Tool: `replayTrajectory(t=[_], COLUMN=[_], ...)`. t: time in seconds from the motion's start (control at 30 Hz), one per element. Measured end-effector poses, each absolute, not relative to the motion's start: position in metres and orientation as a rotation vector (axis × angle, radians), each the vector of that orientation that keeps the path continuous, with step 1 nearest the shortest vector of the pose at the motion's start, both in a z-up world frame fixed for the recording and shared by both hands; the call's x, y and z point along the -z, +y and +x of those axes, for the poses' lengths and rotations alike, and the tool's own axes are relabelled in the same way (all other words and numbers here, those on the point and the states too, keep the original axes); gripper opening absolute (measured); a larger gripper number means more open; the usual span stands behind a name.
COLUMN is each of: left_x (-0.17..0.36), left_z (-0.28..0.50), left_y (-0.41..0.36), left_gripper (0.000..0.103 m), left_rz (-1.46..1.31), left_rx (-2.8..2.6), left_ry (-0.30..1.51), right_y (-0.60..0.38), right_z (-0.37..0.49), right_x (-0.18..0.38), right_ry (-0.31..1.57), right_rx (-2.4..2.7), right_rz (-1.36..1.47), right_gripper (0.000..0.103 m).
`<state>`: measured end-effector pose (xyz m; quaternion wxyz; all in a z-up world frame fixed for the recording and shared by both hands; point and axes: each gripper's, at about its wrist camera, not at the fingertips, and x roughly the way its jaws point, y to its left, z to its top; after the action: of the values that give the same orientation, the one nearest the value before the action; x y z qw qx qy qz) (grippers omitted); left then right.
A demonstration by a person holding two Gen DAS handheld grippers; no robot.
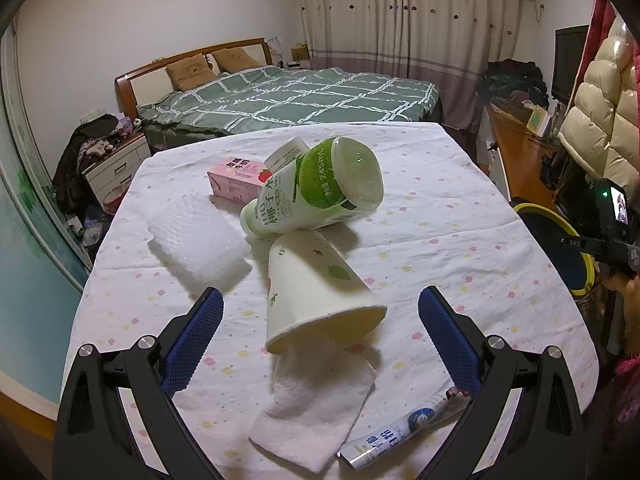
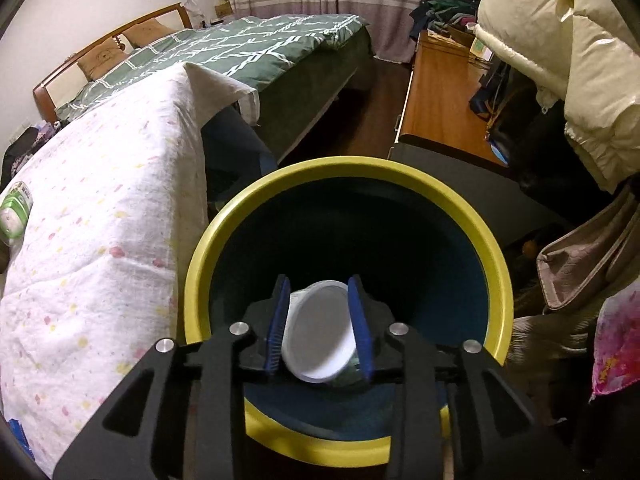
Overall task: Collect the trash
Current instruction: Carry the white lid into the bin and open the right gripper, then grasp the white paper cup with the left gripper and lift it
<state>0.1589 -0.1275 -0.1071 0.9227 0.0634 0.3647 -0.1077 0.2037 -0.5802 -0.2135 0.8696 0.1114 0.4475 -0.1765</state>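
My right gripper [image 2: 318, 282] hangs over the mouth of a dark bin with a yellow rim [image 2: 224, 232]. A white cup [image 2: 316, 332], seen bottom-first and slightly blurred, sits between its blue pads [image 2: 280, 320], which stand apart and do not visibly press it. My left gripper [image 1: 320, 294] is open wide above the table. A paper cup with leaf prints [image 1: 312, 280] lies on its side between and just beyond its fingers. Behind that cup lie a green drink bottle [image 1: 320, 188], a pink carton [image 1: 236, 180] and a white padded sheet [image 1: 200, 240]. A white napkin [image 1: 316, 404] and a printed wrapper [image 1: 400, 432] lie nearer.
The table wears a white dotted cloth [image 1: 440, 220] and the bin [image 1: 560, 240] stands off its right edge. A green bed [image 1: 300, 96] is behind, a wooden desk [image 2: 436, 92] and a cream puffer coat [image 2: 580, 60] to the right. A person's sleeve [image 1: 628, 364] shows at far right.
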Motion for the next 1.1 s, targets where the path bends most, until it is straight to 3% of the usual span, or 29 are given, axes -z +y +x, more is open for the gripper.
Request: replayTrajectory(t=[0.13,0.73,1.1], left_x=[0.109,0.101,0.129], left_z=[0.160,0.194,0.198], left_y=[-0.127,-0.130,-0.129], left_gripper=[0.097,0.097,0.097], left_rz=[0.123,0.122,0.096], left_rx=[0.214,0.200,0.185], left_ry=[0.752,0.728,0.837], right_y=[-0.572,-0.538,-0.540], right_z=[0.194,0.163,0.162], right_x=[0.204,0.177,0.180], right_ry=[0.901,0.803,0.807], right_rx=[0.355,0.265,0.240], right_rz=[0.239,0.303,0.322], right_gripper=[0.040,0.043,0.045])
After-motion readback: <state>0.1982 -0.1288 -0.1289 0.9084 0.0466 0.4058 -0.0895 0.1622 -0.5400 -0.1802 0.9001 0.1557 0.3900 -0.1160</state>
